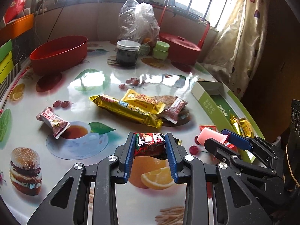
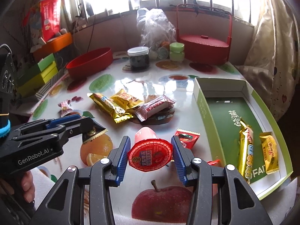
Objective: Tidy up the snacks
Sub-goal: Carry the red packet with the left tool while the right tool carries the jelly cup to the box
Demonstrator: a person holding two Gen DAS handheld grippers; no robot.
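Left wrist view shows the left gripper [image 1: 150, 140] pinching a red snack packet [image 1: 150, 143], while the right gripper [image 2: 151, 149] clamps a pink jelly cup [image 2: 149, 150] beside the green box [image 2: 204, 110]

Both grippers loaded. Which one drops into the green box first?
Right, probably. The right gripper holds the jelly cup beside the green box. The left gripper, clamping a red snack packet, sits on its far side.
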